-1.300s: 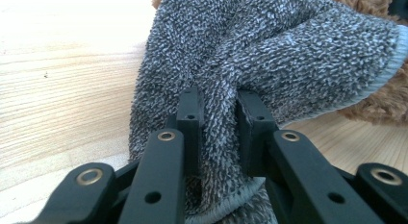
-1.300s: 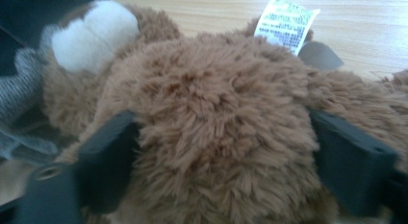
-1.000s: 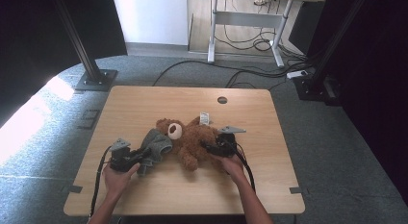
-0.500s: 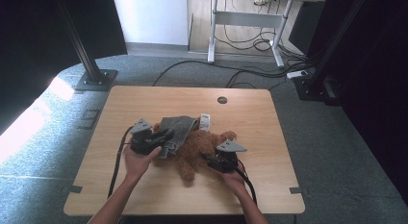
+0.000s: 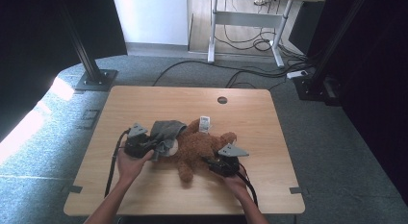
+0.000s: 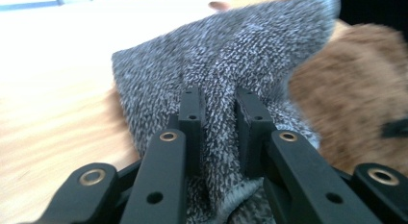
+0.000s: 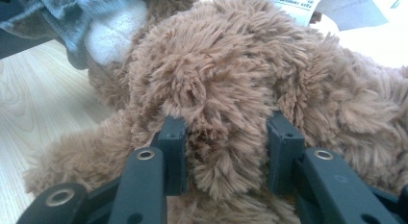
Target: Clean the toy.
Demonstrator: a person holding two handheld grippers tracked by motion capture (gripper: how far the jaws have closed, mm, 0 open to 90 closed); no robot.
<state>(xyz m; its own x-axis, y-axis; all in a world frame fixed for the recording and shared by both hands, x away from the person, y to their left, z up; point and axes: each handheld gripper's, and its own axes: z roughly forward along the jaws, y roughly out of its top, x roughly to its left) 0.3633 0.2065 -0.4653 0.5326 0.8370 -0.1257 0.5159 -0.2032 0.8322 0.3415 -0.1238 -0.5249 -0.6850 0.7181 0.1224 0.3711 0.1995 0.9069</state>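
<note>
Left gripper [image 6: 217, 106] pinches grey knit garment [image 6: 240, 56], hiding teddy bear [image 5: 202, 148] head; right gripper [image 7: 226, 135] clamps bear limb

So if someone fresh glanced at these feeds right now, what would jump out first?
The brown teddy bear lying mid-table, with a grey knitted garment draped over its head end. The left gripper is shut on a fold of that knit, while the right gripper clamps a furry limb of the bear. A white tag sticks out behind the bear.
</note>
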